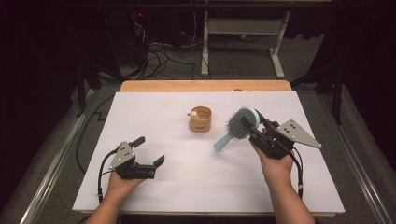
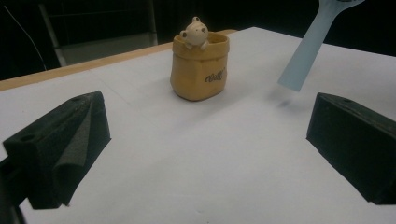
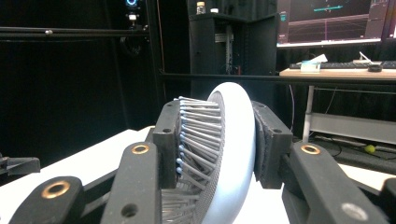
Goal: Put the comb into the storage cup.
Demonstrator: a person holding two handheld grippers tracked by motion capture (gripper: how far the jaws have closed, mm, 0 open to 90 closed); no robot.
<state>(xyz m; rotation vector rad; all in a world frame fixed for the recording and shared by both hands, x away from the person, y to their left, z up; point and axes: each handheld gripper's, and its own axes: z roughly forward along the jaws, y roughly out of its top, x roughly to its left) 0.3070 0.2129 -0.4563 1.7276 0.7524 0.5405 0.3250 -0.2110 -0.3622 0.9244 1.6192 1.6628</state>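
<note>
A light-blue hairbrush (image 1: 237,126) with grey bristles is held above the white table, its handle (image 2: 310,44) slanting down to the left. My right gripper (image 1: 254,127) is shut on the brush head (image 3: 219,154), one pad against the bristles and one against the back. A small tan pot (image 1: 201,119) with a little bear figure on its rim stands near the table's middle (image 2: 200,65). At the front left my left gripper (image 1: 148,150) rests low over the table, jaws wide apart and empty, pointing toward the pot.
The white table top (image 1: 187,177) has a wooden strip (image 1: 205,86) along its far edge. Beyond it are desk legs (image 1: 278,51) and cables on the floor. A desk with monitors (image 3: 336,23) stands behind.
</note>
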